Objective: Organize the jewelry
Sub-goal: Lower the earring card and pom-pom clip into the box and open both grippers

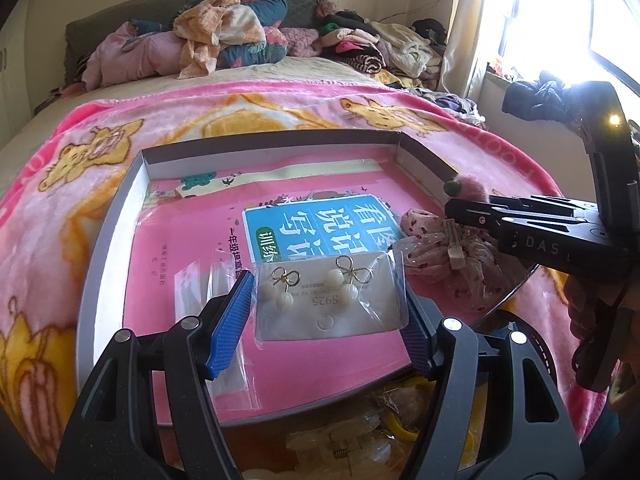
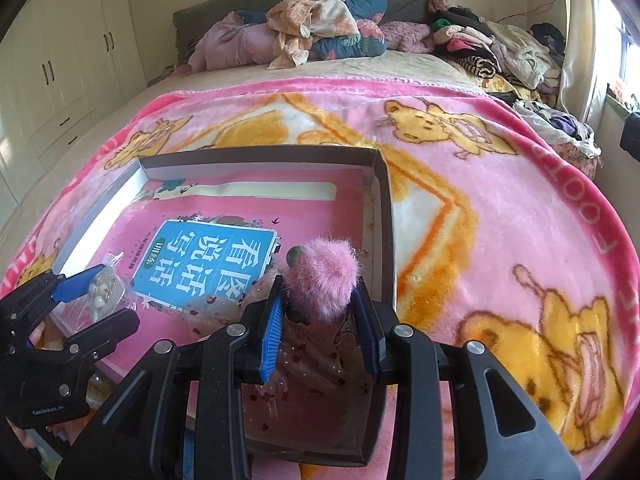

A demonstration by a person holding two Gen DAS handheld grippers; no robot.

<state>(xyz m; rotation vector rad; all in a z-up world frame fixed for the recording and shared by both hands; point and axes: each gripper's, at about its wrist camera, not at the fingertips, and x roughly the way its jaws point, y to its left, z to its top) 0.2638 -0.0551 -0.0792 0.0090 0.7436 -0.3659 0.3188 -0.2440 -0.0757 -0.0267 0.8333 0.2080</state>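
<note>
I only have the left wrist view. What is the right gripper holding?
Observer: The right gripper is clamped on a fuzzy pink pom-pom.
Operator: Anything attached to it?
Observer: A small green ball sits at its left edge.
Operator: Where is it over the box?
Observer: Near the box's right wall, above a sheer pink spotted hair bow.
Operator: How does my left gripper look from there?
Observer: The left gripper has its fingers either side of the bagged earring card.
</note>
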